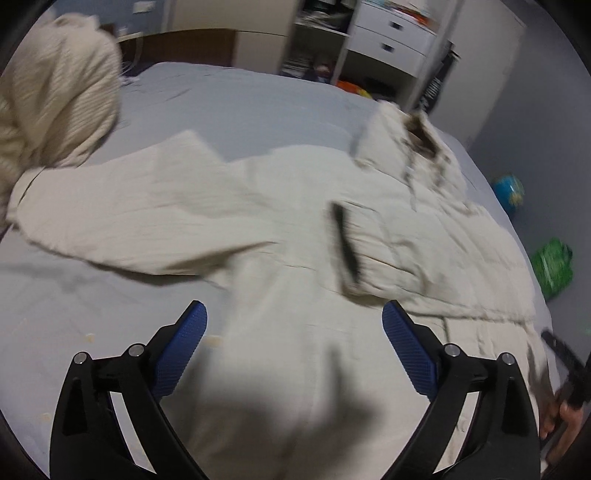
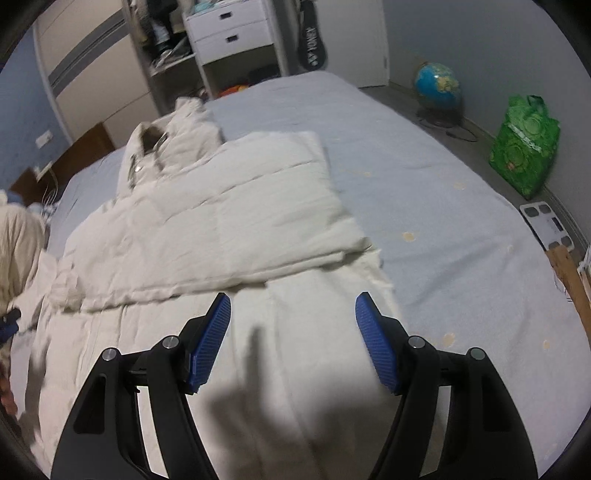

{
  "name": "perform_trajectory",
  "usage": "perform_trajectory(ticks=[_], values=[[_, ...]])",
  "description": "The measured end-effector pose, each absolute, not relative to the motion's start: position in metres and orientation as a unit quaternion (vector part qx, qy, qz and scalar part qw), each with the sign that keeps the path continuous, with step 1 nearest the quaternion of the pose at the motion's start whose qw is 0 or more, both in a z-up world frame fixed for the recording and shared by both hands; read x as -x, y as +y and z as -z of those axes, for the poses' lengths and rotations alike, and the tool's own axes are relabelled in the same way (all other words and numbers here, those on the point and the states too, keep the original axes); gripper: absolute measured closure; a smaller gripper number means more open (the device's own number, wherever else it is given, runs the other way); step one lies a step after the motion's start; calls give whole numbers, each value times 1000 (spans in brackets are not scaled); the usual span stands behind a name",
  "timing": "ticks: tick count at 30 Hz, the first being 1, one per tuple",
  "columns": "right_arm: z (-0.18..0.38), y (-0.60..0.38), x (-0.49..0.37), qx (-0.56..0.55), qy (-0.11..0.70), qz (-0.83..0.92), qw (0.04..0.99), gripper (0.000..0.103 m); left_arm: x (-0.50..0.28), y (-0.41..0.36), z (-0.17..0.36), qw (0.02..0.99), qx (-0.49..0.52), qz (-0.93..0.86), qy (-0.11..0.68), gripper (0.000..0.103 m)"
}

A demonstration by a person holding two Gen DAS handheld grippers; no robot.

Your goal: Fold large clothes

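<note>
A large cream quilted jacket [image 1: 295,229] lies spread on the grey-blue bed [image 1: 229,99]. One sleeve [image 1: 122,214] stretches out to the left; the other sleeve [image 2: 236,221] is folded across the body. Its collar [image 1: 417,136] lies at the far end. My left gripper [image 1: 295,314] is open and empty above the jacket's lower body. My right gripper [image 2: 293,306] is open and empty above the lower right part of the jacket [image 2: 280,350], near its right edge.
A cream knitted garment [image 1: 55,103] is heaped at the bed's far left. White drawers [image 2: 232,26] and open shelves stand beyond the bed. A globe [image 2: 437,86], a green bag [image 2: 524,144] and a white scale [image 2: 546,225] sit on the floor to the right.
</note>
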State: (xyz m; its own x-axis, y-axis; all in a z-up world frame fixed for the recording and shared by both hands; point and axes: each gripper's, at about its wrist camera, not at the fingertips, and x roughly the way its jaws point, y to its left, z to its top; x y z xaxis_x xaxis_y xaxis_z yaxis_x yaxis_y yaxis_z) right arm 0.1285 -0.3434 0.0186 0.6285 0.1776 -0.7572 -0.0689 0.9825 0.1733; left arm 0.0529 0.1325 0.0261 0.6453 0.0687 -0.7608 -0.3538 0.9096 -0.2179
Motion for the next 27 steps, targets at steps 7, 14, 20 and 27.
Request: perform_trajectory(ticks=[7, 14, 20, 27], values=[[-25, -345, -111, -67, 439, -74, 893, 37, -31, 195, -17, 878, 242, -173, 375, 11], [-26, -357, -101, -90, 455, -66, 884, 37, -17, 259, -2, 848, 343, -215, 342, 11], [-26, -346, -100, -67, 455, -70, 885, 37, -4, 311, 13, 824, 408, -229, 320, 17], [-21, -347, -104, -74, 466, -67, 879, 37, 11, 358, 38, 795, 481, -224, 294, 23]])
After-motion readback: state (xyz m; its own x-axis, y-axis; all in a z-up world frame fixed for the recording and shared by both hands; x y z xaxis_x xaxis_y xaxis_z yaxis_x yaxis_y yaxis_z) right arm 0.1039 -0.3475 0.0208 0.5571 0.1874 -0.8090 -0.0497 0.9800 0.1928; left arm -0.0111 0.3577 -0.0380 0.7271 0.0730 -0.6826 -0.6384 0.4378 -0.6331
